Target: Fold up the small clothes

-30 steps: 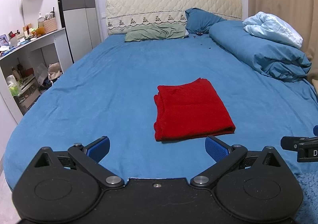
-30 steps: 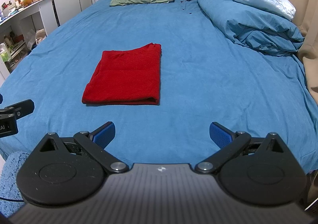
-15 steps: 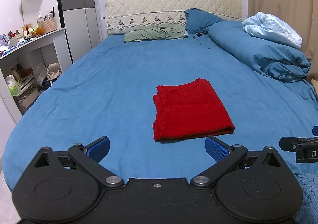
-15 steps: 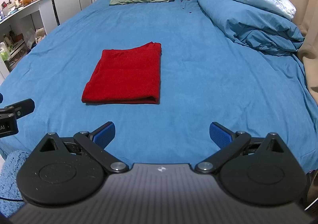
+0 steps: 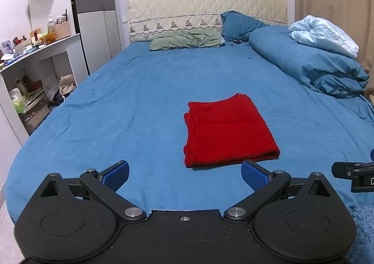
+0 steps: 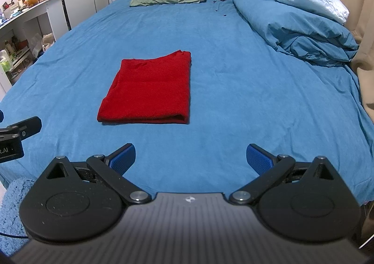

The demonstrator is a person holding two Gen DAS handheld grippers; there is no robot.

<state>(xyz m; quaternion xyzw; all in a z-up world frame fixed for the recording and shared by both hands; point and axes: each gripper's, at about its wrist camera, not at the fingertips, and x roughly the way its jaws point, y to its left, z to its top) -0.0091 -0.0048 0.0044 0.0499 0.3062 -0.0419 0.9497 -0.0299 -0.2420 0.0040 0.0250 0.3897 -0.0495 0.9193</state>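
Observation:
A red garment (image 5: pixel 228 129) lies folded into a neat rectangle on the blue bed sheet (image 5: pixel 140 109); it also shows in the right wrist view (image 6: pixel 149 92). My left gripper (image 5: pixel 184 175) is open and empty, held back near the bed's foot, short of the garment's near edge. My right gripper (image 6: pixel 190 158) is open and empty, also near the foot, to the right of the garment and well short of it. Each gripper's side shows at the edge of the other's view.
A rolled blue duvet (image 5: pixel 311 65) with a pale blue blanket (image 5: pixel 325 37) lies along the bed's right side. Green and blue pillows (image 5: pixel 187 40) sit at the headboard. A cluttered white shelf unit (image 5: pixel 30 72) stands left of the bed. A fuzzy blue rug (image 6: pixel 11 212) is below.
Almost nothing has changed. Both grippers stay open and nearly still, and the folded red garment has not moved.

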